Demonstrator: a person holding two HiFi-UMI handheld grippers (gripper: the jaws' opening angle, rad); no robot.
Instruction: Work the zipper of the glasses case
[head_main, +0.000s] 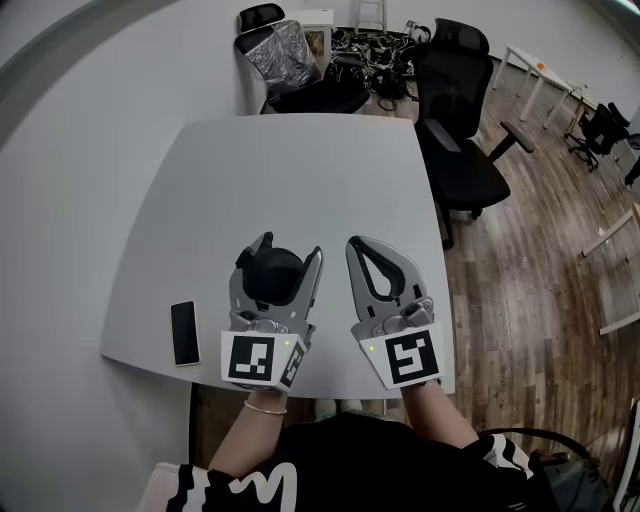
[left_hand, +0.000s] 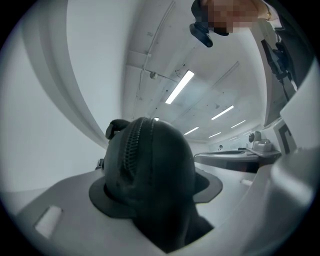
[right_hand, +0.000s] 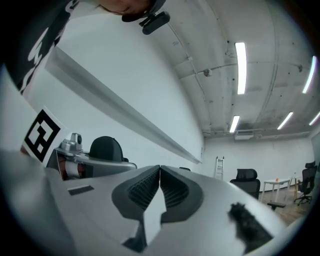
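A black, rounded glasses case (head_main: 272, 275) sits upright between the jaws of my left gripper (head_main: 290, 247), which is shut on it over the near part of the grey table (head_main: 300, 170). In the left gripper view the case (left_hand: 150, 170) fills the gap between the jaws, its zipper track (left_hand: 132, 145) runs up the front, and the pull (left_hand: 116, 127) is at the top left. My right gripper (head_main: 360, 245) is just to the right of the case, apart from it. Its ribbed pads (right_hand: 145, 187) meet with nothing between them. The right gripper view shows the case (right_hand: 106, 147) at the left.
A dark phone (head_main: 184, 332) lies near the table's front left edge. Two black office chairs (head_main: 455, 110) (head_main: 300, 70) stand behind and to the right of the table. Wooden floor (head_main: 540, 260) is at the right, with white desks farther off.
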